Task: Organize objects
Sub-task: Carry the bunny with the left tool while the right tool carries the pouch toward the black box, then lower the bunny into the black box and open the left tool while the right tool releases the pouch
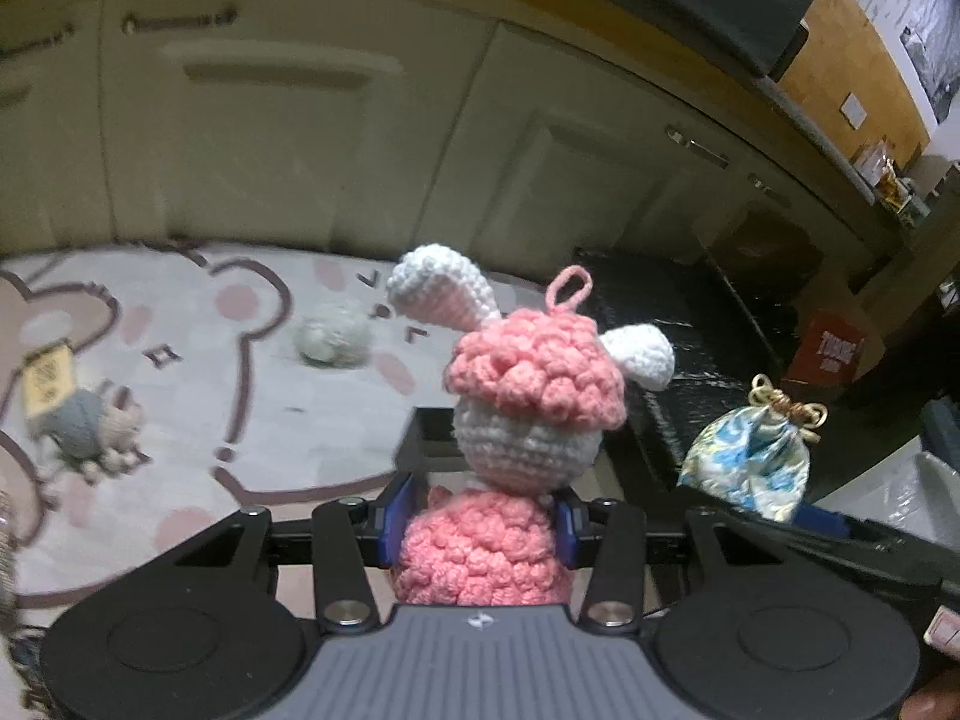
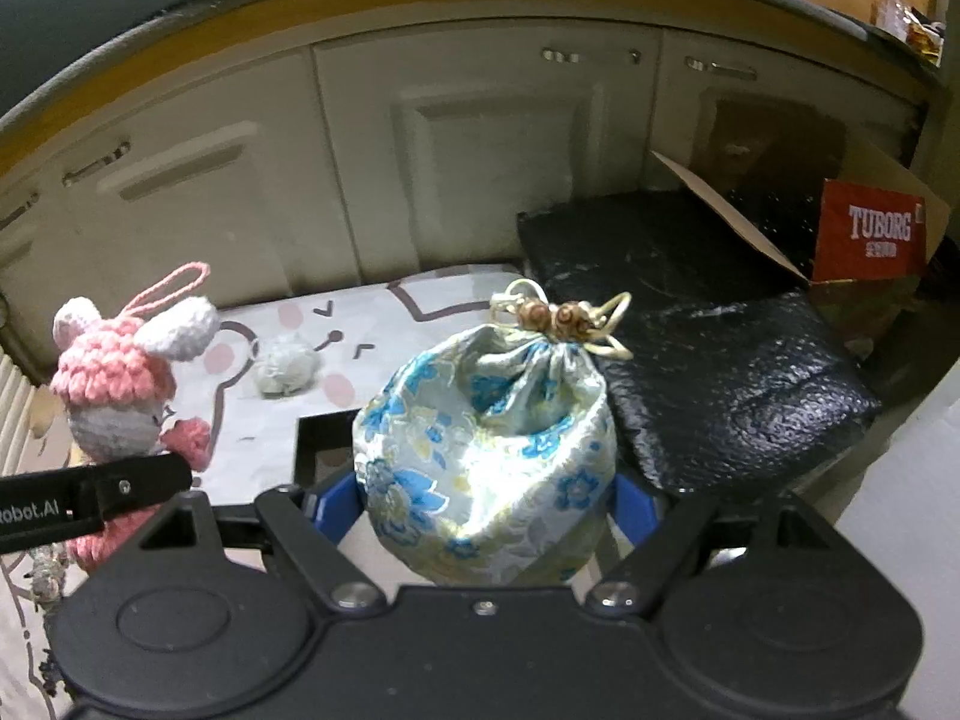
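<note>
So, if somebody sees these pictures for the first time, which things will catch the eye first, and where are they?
The pink and white crochet bunny stands out first, upright and clamped in the left tongs. Next comes the shiny blue flowered pouch, tied with a gold cord and held in the right tongs, beside the bunny. Behind them, a small grey ball toy lies on a bear-pattern mat.
</note>
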Tool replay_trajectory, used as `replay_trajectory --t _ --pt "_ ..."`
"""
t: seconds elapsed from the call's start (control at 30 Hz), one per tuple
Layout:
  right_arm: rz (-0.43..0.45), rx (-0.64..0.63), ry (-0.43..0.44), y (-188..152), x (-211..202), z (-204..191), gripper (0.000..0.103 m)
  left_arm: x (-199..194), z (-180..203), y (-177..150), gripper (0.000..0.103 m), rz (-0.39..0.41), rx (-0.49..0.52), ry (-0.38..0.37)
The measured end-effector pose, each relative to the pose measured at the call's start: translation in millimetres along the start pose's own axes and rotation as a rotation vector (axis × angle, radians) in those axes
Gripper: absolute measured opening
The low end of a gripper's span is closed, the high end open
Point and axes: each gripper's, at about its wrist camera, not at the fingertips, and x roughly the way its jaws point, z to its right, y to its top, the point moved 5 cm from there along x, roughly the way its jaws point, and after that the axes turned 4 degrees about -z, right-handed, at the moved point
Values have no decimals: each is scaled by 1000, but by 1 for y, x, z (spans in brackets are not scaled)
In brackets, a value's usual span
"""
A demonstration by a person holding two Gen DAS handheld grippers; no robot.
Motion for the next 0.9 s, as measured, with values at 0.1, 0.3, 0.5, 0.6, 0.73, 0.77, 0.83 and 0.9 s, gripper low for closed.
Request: replay_trajectory --t 0.1,0.3,0.5,0.6,0.73,0.77,0.83,0.9 --pt "-16 5 -7 -2 7 8 84 13 3 -1 47 -27 -32 -38" --pt "-53 19 -14 -5 23 22 84 42 6 -5 47 -74 -93 -97" --pt "-102 48 -10 -10 42 34 84 69 5 -3 47 -94 -141 -110" --pt "-129 36 -3 -13 51 33 84 84 3 -10 47 -155 -156 -81" --pt "-159 -1 -15 -16 60 30 84 101 0 -18 47 -242 -185 -52" --pt "-169 -7 -16 -17 64 30 84 103 -2 -20 47 -255 -190 -46" --pt "-180 -11 -13 -17 68 30 84 106 -3 -22 47 -272 -201 -37" --pt "-196 -13 -5 -18 73 30 84 107 -5 -23 48 -281 -210 -23"
